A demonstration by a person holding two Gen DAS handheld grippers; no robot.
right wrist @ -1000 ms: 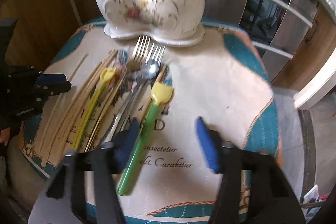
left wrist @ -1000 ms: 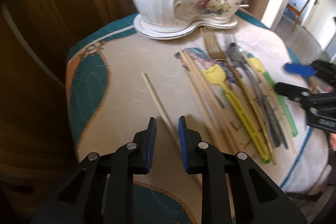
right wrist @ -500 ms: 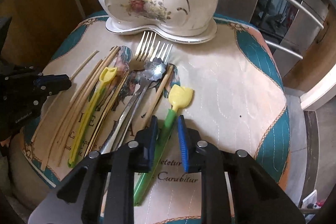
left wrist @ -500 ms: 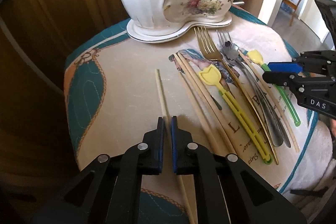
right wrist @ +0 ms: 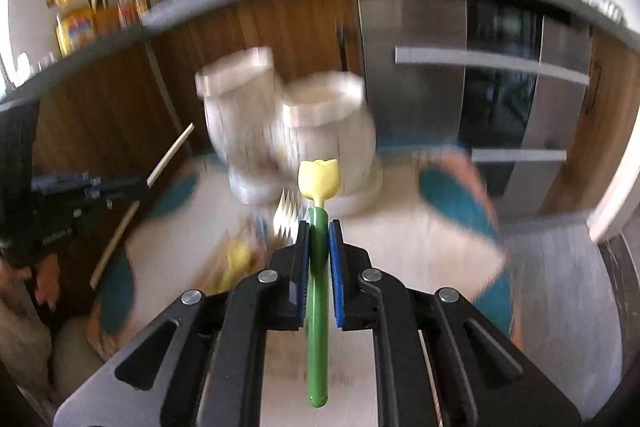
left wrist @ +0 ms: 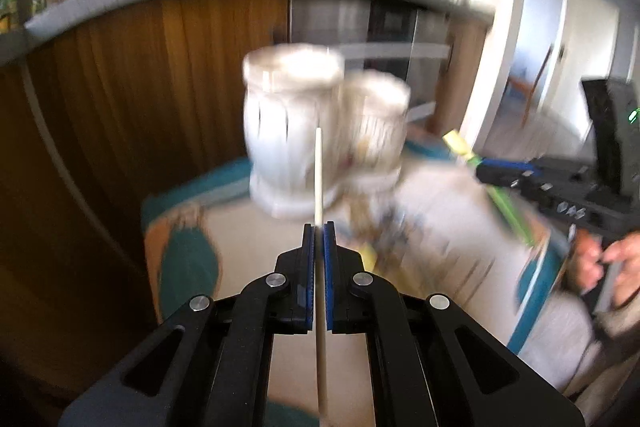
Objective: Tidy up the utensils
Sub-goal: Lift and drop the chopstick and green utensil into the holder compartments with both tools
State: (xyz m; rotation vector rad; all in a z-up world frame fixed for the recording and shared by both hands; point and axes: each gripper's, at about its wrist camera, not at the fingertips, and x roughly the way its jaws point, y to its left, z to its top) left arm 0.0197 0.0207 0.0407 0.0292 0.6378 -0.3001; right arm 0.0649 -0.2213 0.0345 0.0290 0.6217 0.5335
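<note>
My left gripper (left wrist: 319, 227) is shut on a pale wooden chopstick (left wrist: 318, 175) and holds it raised, tip pointing at the blurred white ceramic double holder (left wrist: 292, 131). My right gripper (right wrist: 319, 225) is shut on the green-handled utensil with a yellow tulip head (right wrist: 319, 179), lifted off the table in front of the holder (right wrist: 320, 123). The left gripper and chopstick (right wrist: 170, 155) show at the left of the right wrist view. The right gripper (left wrist: 508, 167) with the green utensil (left wrist: 506, 205) shows at the right of the left wrist view.
Forks (right wrist: 286, 215), a yellow utensil (right wrist: 236, 259) and more chopsticks lie blurred on the round table's patterned teal-edged cloth (right wrist: 452, 195). Wooden cabinets (left wrist: 120, 75) and a steel oven (right wrist: 472, 75) stand behind. A kitchen counter with pans runs above.
Both grippers have lifted off the table with their utensils, the left with the chopstick, the right with the green utensil. Both views now tilt up and are motion-blurred.
</note>
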